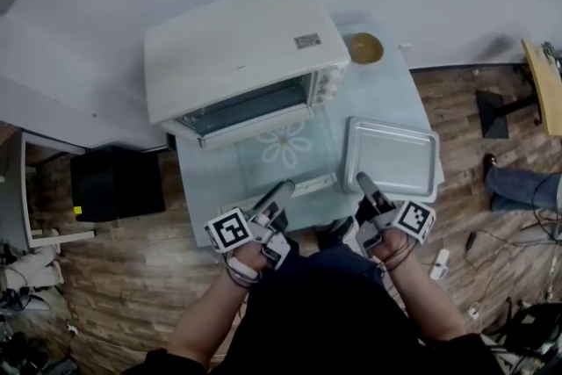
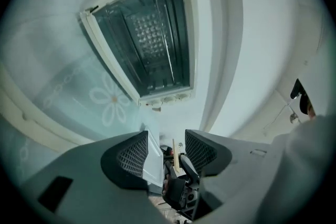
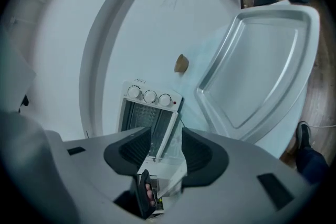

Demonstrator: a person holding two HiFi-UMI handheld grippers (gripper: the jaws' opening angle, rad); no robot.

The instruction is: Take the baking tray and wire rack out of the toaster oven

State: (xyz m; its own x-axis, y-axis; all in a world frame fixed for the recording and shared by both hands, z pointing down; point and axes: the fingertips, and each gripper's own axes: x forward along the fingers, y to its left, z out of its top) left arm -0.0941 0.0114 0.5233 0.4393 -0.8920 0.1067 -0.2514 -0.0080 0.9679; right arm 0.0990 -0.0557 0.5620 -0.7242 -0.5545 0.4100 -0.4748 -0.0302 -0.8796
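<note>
Ahead and to the right of the right fingers (image 3: 131, 152): baking tray (image 1: 391, 158), empty, lying flat on the counter (image 1: 211, 180), already outside the oven.
Far ahead of the left fingers (image 2: 131, 157): toaster oven (image 1: 237, 48), its dark front facing them. Thin bars inside look like the wire rack (image 2: 168, 29), seemingly not yet taken out.
Oven door: I cannot tell whether it is let down or shut.
State of left gripper (image 2: 165, 145): fingers wide apart, nothing between them, well short of the oven.
State of right gripper (image 3: 166, 147): fingers apart at a middling gap, holding nothing, by the counter's near edge.
Beyond both fingers, beside the oven: small brown bowl (image 1: 364, 48).
Step in hand: probably the gap between tray and rack, since the tray part looks done.
Next move: reach forward to the oven mouth, make sure the door is down, close on the rack's front bar and draw it out level.
</note>
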